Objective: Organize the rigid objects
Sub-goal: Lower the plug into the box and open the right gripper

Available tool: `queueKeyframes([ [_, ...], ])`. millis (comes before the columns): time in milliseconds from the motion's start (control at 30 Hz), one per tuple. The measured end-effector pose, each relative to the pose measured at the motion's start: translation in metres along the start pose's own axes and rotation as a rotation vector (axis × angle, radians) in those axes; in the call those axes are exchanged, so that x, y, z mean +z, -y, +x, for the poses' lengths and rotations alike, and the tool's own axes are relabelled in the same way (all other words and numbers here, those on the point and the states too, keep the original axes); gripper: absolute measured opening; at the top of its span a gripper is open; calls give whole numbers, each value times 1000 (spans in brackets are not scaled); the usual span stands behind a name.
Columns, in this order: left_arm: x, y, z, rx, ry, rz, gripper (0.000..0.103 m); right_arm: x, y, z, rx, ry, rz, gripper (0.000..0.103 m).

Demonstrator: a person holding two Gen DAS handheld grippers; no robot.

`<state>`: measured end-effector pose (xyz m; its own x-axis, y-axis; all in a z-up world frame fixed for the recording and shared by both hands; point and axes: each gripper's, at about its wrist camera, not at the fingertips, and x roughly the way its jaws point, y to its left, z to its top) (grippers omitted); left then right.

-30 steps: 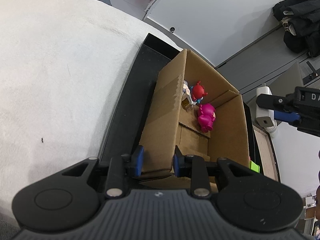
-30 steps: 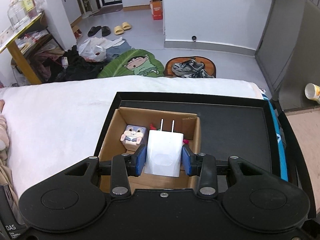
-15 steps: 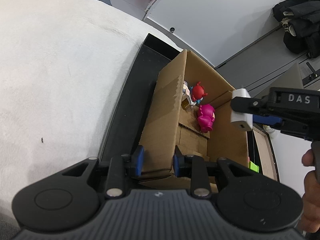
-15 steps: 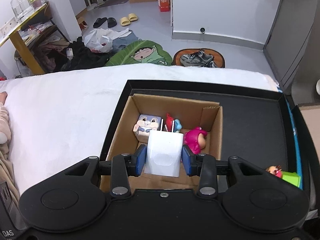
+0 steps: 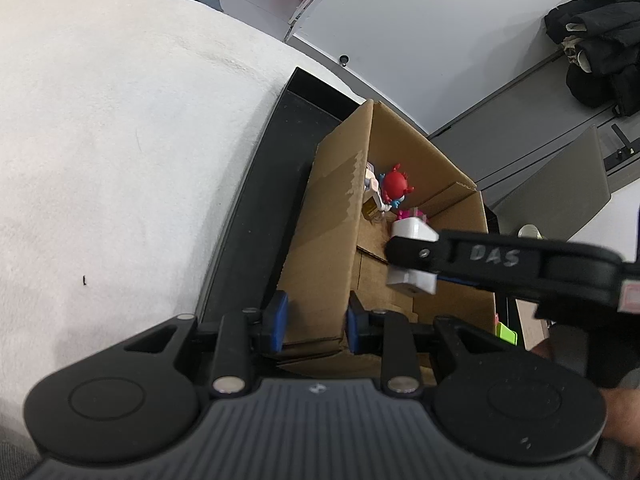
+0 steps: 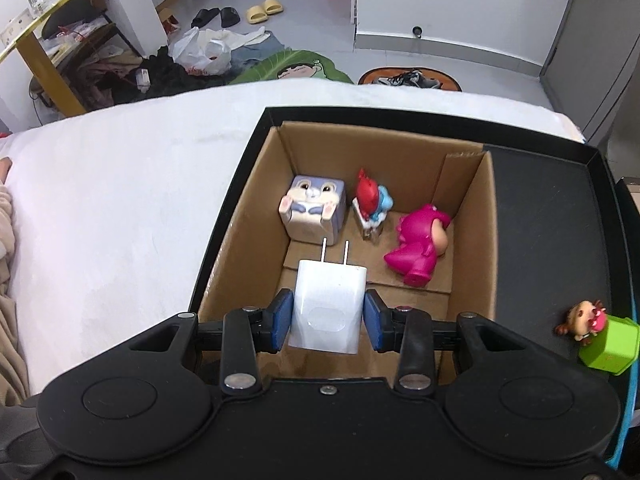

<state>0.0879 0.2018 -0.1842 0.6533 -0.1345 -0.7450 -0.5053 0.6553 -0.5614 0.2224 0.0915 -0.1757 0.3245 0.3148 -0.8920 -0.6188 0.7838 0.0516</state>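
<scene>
We pinch the open brown cardboard box point(image 5: 320, 256) wall in the left gripper point(image 5: 313, 317), steadying it. Our right gripper point(image 6: 327, 317) clamps the white plug-in charger point(image 6: 328, 307) above the box floor, prongs forward, clear of the toys.

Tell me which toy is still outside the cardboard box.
The small figure on the green cube. It sits on the black tray, while the other three toys lie inside the box.

Black tray point(image 6: 540, 208) on white bed point(image 6: 120, 200)

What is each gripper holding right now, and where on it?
Right gripper: white charger, clamped by its two flat sides, prongs pointing ahead into the box. Left gripper: cardboard box, fingers pinching its near wall at the rim.
</scene>
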Motion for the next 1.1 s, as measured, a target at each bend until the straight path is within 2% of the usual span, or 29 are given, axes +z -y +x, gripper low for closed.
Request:
queueKeyframes([
  [533,0,0,0,0,0,0,28,-1,-13,24,-5,1,-24,39],
  [800,0,1,0,2,2,-1,28,-1,-9,10,-15,33,-34,40],
  [1100,-1,2,2,2,1,1,28,-2,12,-21,-35,58,-34,43],
])
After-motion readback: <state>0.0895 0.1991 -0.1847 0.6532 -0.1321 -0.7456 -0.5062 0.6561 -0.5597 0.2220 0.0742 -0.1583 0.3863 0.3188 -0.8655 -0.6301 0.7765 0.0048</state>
